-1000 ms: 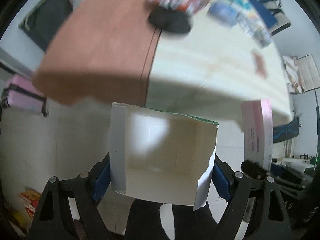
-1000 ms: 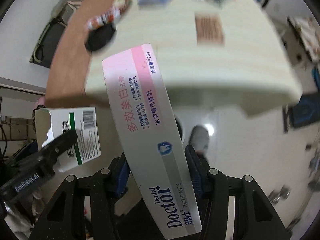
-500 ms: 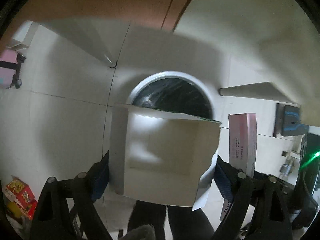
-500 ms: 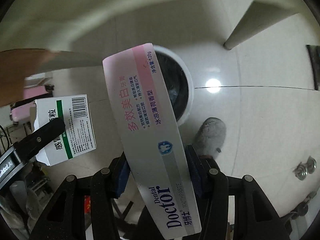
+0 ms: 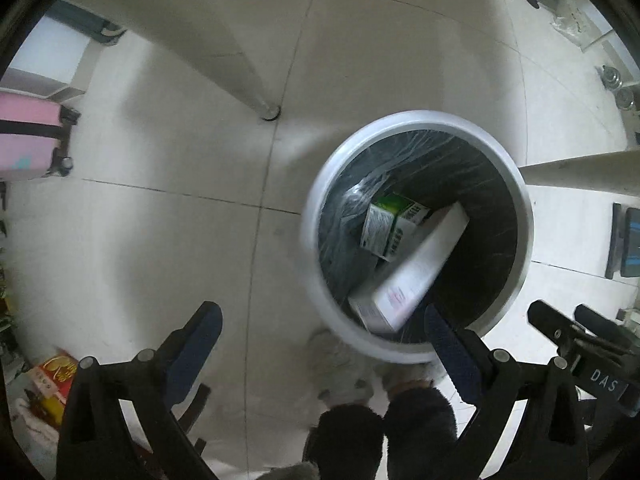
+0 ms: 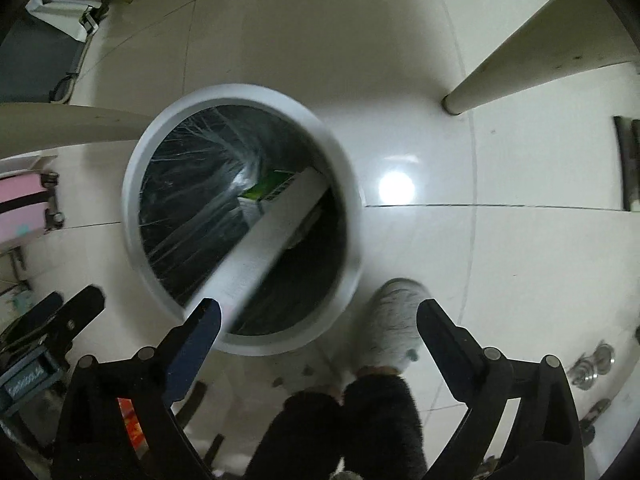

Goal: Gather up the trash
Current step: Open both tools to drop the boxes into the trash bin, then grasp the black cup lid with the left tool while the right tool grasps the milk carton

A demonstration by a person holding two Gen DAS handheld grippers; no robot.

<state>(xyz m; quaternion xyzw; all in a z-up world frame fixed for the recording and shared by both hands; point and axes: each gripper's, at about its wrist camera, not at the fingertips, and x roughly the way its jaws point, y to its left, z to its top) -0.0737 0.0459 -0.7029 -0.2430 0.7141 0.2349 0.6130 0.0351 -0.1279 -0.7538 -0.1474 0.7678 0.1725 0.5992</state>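
Observation:
A white round trash bin (image 5: 520, 216) with a black liner stands on the floor below both grippers; it also shows in the right wrist view (image 6: 132, 184). Inside it lie a green-and-white medicine box (image 5: 394, 224) and a long white toothpaste box (image 5: 408, 276), blurred. In the right wrist view the toothpaste box (image 6: 264, 240) slants across the bin, over the green box (image 6: 266, 190). My left gripper (image 5: 324, 328) is open and empty above the bin's near edge. My right gripper (image 6: 318, 322) is open and empty. The other gripper (image 5: 576, 336) shows at the right edge.
Table legs (image 5: 256, 92) (image 6: 500, 68) stand on the tiled floor around the bin. A pink suitcase (image 5: 28, 140) is at the left. A red box (image 5: 56, 376) lies at lower left. The person's slippered feet (image 6: 394, 324) are next to the bin.
Both grippers opened and let go of their boxes. The medicine box and the toothpaste box have dropped into the bin. The views have tilted down to the bin.

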